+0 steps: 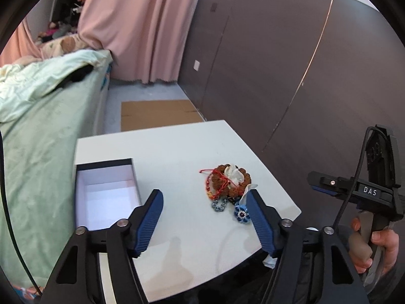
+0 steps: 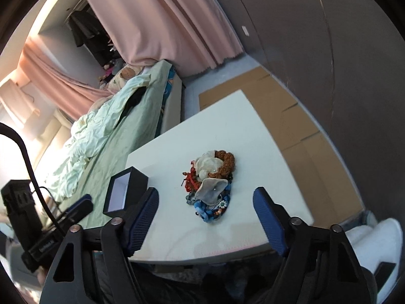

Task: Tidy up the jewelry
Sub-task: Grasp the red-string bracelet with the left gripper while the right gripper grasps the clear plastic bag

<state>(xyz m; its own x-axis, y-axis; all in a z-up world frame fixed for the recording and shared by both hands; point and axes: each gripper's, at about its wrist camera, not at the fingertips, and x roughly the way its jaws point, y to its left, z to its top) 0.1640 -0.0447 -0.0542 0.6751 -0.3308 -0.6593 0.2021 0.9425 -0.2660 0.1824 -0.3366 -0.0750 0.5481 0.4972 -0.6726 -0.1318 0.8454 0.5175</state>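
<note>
A heap of jewelry (image 1: 227, 185) (image 2: 211, 185) lies on the white table (image 1: 177, 157) (image 2: 253, 136): brown beaded bracelets, red cords, white shell pieces, blue bead flowers. An open black box (image 1: 106, 197) (image 2: 125, 192) with a white lining stands at the table's left edge, with nothing inside. My left gripper (image 1: 205, 200) hovers open above the table's near part, the heap just beyond its right finger. Nothing sits between the blue pads of my right gripper (image 2: 206, 197), which is open and frames the heap from above. The right gripper's body (image 1: 354, 192) shows at the right in the left wrist view.
A bed (image 1: 43, 116) (image 2: 108, 126) with a green cover runs along the table's left side. Flat cardboard (image 1: 157, 114) (image 2: 291, 116) lies on the floor beyond the table. A dark wall panel (image 1: 278, 63) stands at the right, a pink curtain (image 1: 136, 25) behind. A hand (image 1: 374, 245) holds the right gripper's handle.
</note>
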